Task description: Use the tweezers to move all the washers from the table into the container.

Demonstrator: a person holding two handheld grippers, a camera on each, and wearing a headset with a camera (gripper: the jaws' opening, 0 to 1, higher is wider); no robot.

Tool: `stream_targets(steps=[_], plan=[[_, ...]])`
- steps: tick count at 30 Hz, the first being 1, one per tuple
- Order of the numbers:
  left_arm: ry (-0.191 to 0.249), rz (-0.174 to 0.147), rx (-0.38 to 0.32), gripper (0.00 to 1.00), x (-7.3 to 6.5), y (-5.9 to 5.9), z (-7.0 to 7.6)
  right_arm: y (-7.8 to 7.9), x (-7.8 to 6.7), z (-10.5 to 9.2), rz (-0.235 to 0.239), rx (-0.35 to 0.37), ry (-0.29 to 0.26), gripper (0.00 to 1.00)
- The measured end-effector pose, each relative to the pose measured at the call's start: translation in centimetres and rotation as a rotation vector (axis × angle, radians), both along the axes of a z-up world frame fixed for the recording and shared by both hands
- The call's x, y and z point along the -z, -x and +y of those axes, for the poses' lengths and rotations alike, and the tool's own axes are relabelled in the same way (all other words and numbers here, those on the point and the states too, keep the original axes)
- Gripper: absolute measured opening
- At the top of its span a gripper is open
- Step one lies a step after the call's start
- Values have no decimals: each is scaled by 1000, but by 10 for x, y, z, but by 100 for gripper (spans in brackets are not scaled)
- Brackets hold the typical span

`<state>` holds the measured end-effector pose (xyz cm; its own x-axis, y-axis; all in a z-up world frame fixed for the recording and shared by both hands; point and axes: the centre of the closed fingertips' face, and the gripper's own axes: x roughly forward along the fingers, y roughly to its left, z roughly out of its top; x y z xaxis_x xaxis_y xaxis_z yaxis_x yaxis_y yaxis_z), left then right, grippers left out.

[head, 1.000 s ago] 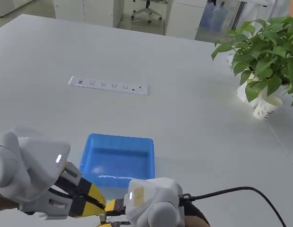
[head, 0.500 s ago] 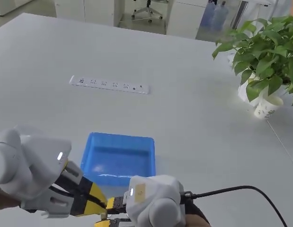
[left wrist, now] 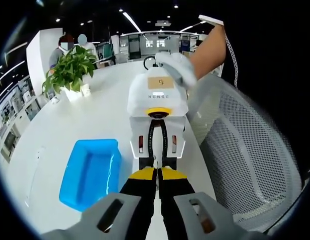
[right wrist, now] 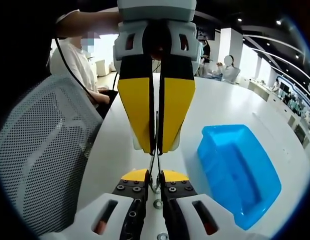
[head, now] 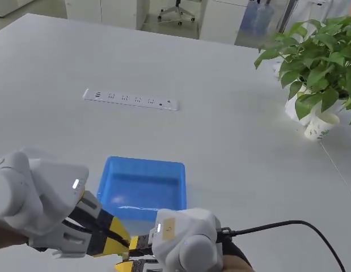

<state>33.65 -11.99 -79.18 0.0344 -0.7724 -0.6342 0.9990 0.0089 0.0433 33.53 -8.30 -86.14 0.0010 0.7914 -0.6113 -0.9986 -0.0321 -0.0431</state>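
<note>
Now both tools meet nose to nose at the bottom edge of the head view; the left hand-held gripper (left wrist: 156,175) has its yellow-tipped jaws clenched on the tweezers (right wrist: 155,166), and the right hand-held gripper (right wrist: 155,181) pinches the same slim steel blades from the opposite end, jaws drawn almost together; a two-ended hold like this looks like a way to set the tweezers straight before any picking begins; the blue container (head: 144,190), a glossy rectangular plastic tray with rounded corners, sits just beyond the jaws in the lower middle of the head view, near enough, I'd judge, to make each carry short; the counter (head: 220,113) is smooth, matte and pale grey; low in the right gripper view a small metal ring (right wrist: 158,203) shows in the gap between the jaws, possibly a washer on the counter, too small to be sure.
</note>
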Motion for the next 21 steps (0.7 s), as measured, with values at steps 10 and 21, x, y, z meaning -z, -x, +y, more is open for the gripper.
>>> stream_targets(steps=[10,21], plan=[[-9,-1,4,4,0,0,1,0,0,0,14,18,6,10],[-33,0,10,5,0,3,2,2,0,0,15,8,13,10]])
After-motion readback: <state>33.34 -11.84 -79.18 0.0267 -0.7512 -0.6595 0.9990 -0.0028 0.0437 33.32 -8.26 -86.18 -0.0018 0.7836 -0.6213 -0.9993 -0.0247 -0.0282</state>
